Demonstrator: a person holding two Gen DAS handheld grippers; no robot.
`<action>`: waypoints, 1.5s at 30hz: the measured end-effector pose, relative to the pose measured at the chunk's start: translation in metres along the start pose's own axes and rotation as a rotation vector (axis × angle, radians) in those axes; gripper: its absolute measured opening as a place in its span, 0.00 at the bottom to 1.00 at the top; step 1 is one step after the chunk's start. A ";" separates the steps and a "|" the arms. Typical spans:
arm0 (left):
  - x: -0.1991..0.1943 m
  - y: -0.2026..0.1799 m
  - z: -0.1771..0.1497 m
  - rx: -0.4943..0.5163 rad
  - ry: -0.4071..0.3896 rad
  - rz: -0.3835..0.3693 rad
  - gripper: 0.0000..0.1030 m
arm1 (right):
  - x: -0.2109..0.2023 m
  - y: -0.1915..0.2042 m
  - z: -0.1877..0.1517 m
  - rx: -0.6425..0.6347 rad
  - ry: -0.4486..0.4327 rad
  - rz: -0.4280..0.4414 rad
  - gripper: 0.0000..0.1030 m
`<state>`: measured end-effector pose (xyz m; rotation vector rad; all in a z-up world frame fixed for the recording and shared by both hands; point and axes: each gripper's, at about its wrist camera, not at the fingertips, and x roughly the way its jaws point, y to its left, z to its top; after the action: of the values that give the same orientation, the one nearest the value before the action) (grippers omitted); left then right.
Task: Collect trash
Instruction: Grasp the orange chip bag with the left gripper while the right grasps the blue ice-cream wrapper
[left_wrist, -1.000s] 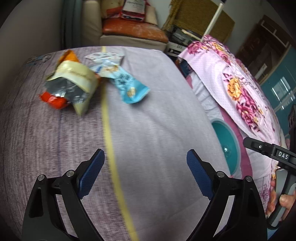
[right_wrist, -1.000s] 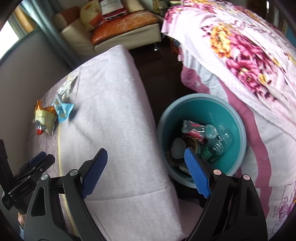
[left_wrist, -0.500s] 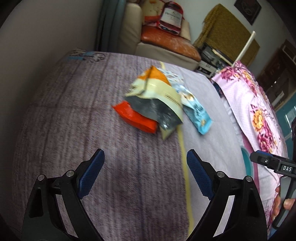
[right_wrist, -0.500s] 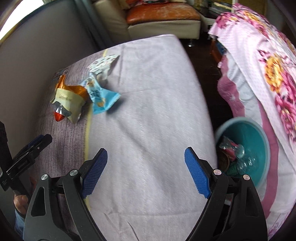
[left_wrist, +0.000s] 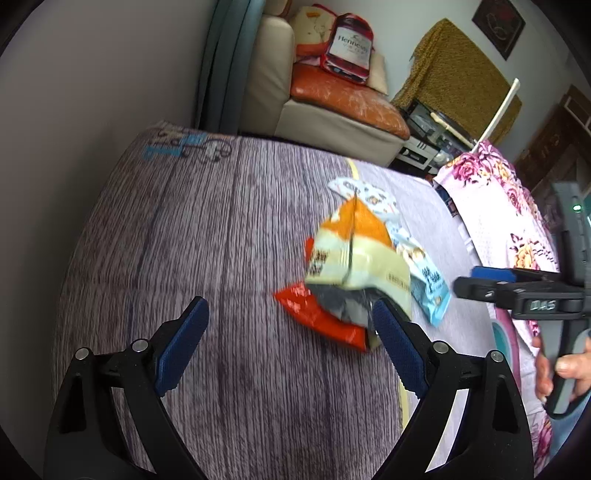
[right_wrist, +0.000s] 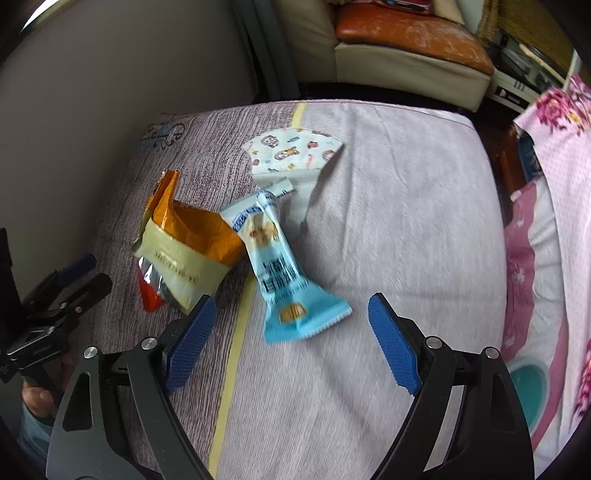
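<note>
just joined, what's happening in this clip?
A person holds a gripper in each hand over a bed with trash on it. Both the left gripper and the right gripper are open and empty. The right hovers near the light blue snack wrapper; the left is beside the orange and cream snack bag lying on a red wrapper. A patterned face mask lies further back. Nothing is picked up yet.

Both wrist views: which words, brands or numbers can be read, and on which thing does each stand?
"Hennessy": red bag on the armchair.
"DAS": right claw, on its black body.
Blue print on the bed cover: too stylised to read.
Light blue wrapper, cream and orange bag: print too small and blurred.
</note>
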<state>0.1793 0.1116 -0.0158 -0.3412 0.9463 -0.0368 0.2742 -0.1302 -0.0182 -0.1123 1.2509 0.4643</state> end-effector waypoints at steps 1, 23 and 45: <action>0.001 0.001 0.003 -0.003 0.000 -0.007 0.88 | 0.007 0.003 0.006 -0.012 0.009 0.003 0.79; 0.064 -0.054 0.035 0.062 0.107 -0.101 0.88 | 0.030 -0.023 -0.023 0.091 0.056 0.118 0.22; 0.001 -0.127 -0.027 0.234 0.029 -0.125 0.27 | -0.040 -0.061 -0.114 0.248 -0.103 0.126 0.21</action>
<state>0.1732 -0.0157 0.0068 -0.1829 0.9380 -0.2651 0.1876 -0.2340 -0.0285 0.1995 1.2087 0.4143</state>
